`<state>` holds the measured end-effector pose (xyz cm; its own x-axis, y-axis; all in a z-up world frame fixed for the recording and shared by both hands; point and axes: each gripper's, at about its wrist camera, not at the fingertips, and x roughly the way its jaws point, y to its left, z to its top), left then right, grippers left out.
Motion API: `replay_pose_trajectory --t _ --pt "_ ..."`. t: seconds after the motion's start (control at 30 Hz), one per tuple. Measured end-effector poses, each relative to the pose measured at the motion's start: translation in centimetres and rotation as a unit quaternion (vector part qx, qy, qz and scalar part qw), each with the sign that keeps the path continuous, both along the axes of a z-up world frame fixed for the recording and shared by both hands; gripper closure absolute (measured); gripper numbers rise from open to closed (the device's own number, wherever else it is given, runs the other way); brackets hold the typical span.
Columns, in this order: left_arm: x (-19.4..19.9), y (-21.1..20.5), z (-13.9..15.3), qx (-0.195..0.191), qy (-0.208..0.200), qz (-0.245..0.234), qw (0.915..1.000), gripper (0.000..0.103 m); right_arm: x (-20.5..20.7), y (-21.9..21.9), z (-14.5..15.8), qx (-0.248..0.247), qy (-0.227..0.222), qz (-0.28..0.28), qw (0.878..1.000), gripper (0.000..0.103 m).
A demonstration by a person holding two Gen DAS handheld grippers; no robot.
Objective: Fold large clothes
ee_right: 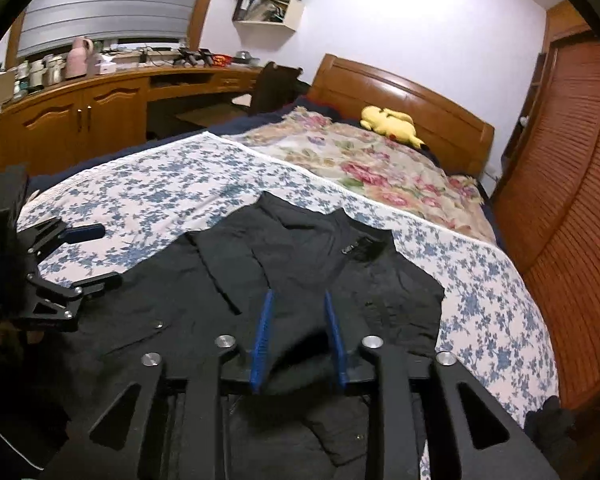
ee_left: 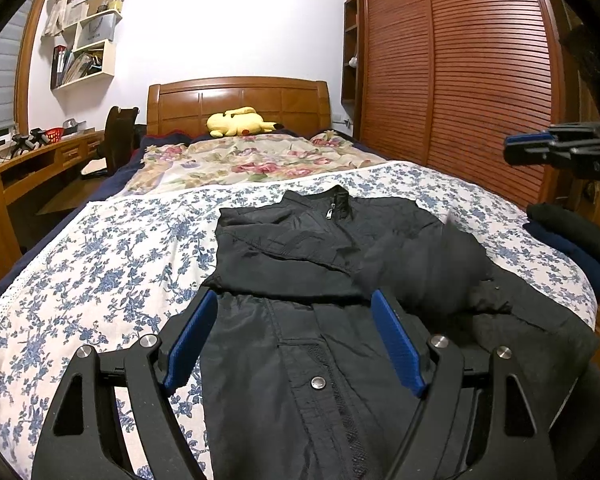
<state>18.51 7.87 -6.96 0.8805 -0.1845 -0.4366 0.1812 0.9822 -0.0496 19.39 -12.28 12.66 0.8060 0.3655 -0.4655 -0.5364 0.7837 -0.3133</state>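
Right wrist: black jacket (ee_right: 284, 264), seemingly free, between right gripper (ee_right: 298, 340) pads.

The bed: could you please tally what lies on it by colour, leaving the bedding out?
Black: 1, the jacket spread on the blue-flowered sheet
Yellow: 1, the plush toy by the headboard
Dark, black and navy: 1 pile of folded clothes at the bed's edge
Total: 3

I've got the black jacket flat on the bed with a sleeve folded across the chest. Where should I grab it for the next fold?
Probably the black jacket at its hem corners nearest you, coming in low from the foot of the bed: it lies collar-away, and each edge is thin enough for a pinch. The left gripper already stands open above the front placket.
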Motion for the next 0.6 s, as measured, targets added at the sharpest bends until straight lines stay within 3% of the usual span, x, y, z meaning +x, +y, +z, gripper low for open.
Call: replay_pose_trajectory --t 0.2,0.6 --pt "-0.2 -0.7 -0.3 0.000 0.004 -0.007 1.0000 0.023 -1.3 -1.0 -0.6 0.014 0.010 0.014 1.000 0.067" --pt "-0.1 -7.2 -1.3 0.015 0.032 -0.069 0.9970 0.023 1.3 -6.3 -5.2 0.065 0.054 -0.046 0.995 0.067"
